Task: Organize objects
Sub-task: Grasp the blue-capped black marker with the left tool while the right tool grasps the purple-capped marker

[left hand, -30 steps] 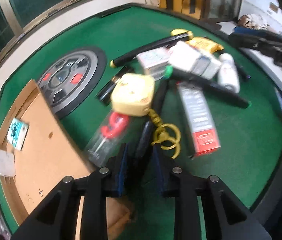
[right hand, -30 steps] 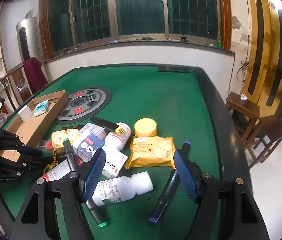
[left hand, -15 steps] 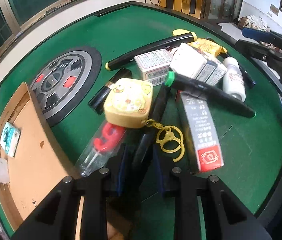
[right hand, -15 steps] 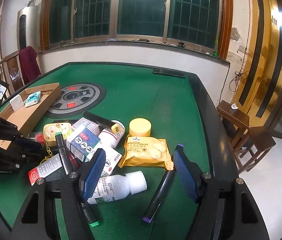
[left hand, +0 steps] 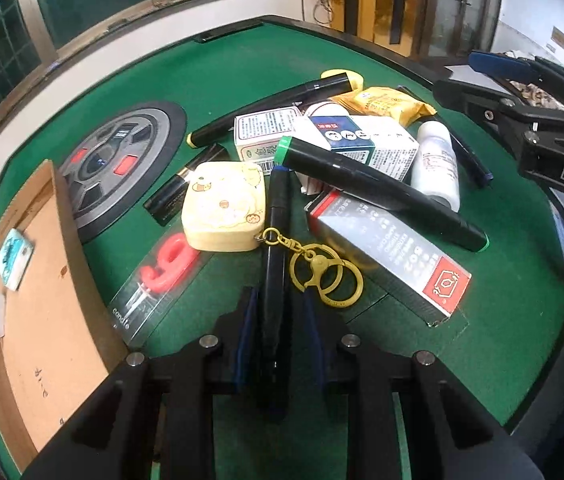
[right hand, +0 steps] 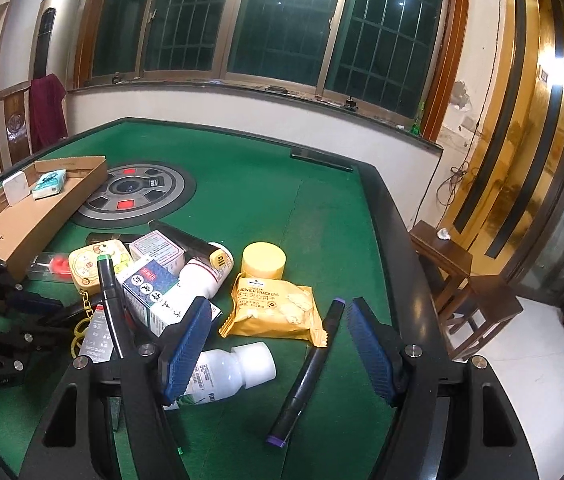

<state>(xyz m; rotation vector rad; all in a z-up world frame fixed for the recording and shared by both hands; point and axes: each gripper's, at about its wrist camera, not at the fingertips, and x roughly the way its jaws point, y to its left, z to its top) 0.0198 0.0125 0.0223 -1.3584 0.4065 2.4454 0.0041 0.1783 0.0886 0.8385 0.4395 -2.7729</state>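
left gripper (left hand: pixel 278 332): pinched on blue-tipped marker (left hand: pixel 276 240) at bottom centre, apparently bound for cardboard box (left hand: pixel 42 320) at lower left | right gripper (right hand: pixel 274 344): spread wide, empty, over purple-tipped marker (right hand: pixel 306 372), lower centre

Your open cardboard box (left hand: pixel 42 280) sits left of the pile (two small packets inside). The cracker packet (right hand: pixel 272 308) lies before the round yellow jar (right hand: pixel 263 261), the purple-capped black marker (right hand: pixel 308 372) to its right.
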